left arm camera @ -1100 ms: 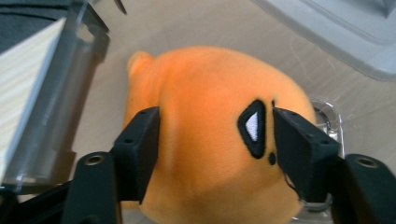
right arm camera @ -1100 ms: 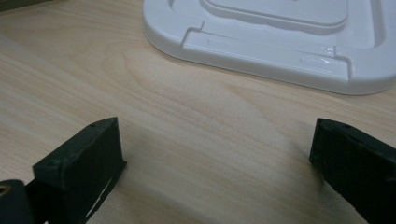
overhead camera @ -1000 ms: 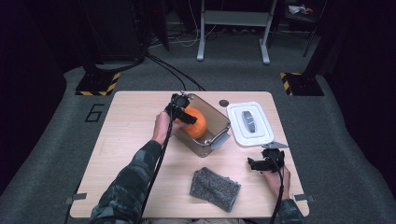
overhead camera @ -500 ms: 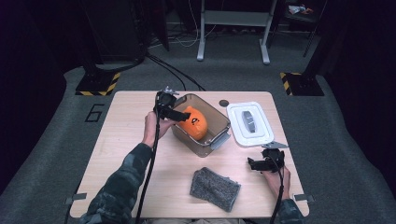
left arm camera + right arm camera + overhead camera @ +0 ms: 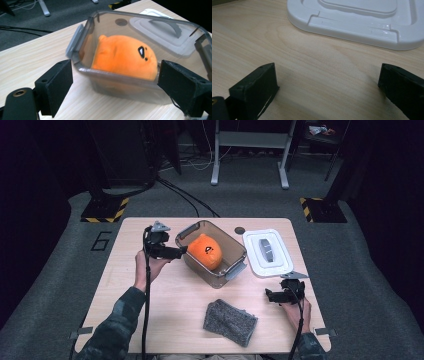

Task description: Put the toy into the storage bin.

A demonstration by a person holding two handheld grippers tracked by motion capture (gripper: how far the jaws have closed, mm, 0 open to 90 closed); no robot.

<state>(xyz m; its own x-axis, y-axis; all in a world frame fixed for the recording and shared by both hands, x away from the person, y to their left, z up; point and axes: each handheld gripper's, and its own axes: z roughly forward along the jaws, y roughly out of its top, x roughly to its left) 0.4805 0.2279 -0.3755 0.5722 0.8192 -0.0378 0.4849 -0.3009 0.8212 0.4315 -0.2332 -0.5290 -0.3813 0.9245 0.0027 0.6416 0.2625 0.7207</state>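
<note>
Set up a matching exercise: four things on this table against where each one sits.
Things:
1. orange plush toy
2. white lid
3. grey cloth
4. left tongs

Places:
A. near table edge, between the person's arms
B. inside the clear container
C. open, just outside the container's left wall
D. flat, right of the container

Pairs: 1-B, 2-D, 3-A, 4-C

Worktop, pale wood; bearing clear container with orange plush; white lid; grey cloth; small dark disc.
</note>
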